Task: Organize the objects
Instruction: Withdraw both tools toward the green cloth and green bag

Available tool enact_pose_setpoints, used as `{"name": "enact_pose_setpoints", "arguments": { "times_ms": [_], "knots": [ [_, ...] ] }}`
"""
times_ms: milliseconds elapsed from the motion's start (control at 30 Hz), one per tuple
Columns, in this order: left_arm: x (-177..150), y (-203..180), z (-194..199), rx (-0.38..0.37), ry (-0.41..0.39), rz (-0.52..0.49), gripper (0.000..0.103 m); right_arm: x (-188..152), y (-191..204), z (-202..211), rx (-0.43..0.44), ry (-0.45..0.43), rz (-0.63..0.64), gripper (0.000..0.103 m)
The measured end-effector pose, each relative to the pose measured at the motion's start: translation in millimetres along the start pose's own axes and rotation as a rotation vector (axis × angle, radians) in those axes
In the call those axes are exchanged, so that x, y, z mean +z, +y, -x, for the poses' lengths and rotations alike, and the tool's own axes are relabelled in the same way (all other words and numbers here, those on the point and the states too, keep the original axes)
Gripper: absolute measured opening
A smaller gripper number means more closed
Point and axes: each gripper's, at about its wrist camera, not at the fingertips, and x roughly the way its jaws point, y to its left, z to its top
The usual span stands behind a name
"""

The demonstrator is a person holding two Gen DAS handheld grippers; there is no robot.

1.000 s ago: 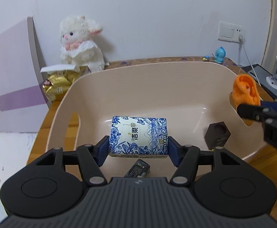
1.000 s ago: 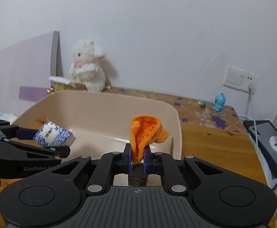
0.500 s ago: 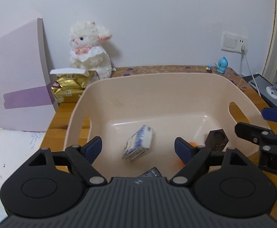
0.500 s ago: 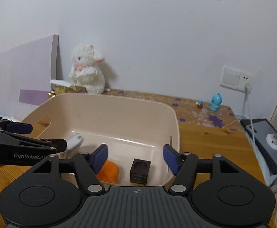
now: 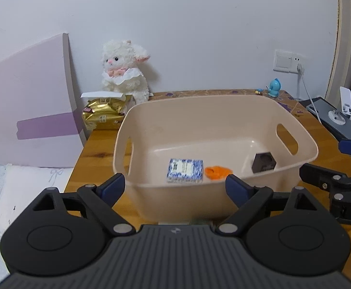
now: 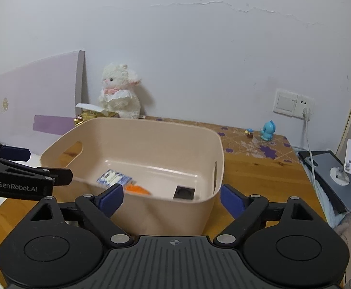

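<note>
Dropped since a second ago: blue tissue pack [image 5: 185,170] and orange cloth [image 5: 217,172], now lying in beige bin [image 5: 295,166] beside dark block [image 5: 263,162]. Left gripper [image 5: 175,187] and right gripper [image 6: 169,198] wide open, empty, outside near wall. Visibly little left to sort, judging from tabletop.

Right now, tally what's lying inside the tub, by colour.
Blue-and-white: 1, tissue pack
Orange: 1, cloth
Dark brown: 1, block
Total: 3, all on the floor of the tub
</note>
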Motion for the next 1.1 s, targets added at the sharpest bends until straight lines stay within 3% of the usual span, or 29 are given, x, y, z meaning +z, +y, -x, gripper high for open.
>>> {"name": "enact_pose_setpoints", "arguments": {
  "times_ms": [300,600,800,967,1100],
  "knots": [
    [-36,13,4,0.013,0.065,-0.01,0.091,-37,17,-4,0.046,0.095,0.018,0.091],
    [-71,32,-9,0.035,0.144,-0.002,0.091,-72,46,-36,0.131,0.233,0.037,0.091],
    [-81,37,-15,0.025,0.161,0.001,0.091,-85,60,-59,0.14,0.301,0.049,0.09],
    [-83,33,-19,0.006,0.164,-0.007,0.091,-90,59,-66,0.138,0.335,0.044,0.075],
    [-82,28,-21,-0.015,0.16,-0.013,0.091,-91,51,-61,0.12,0.324,0.044,0.049]
  ]
}}
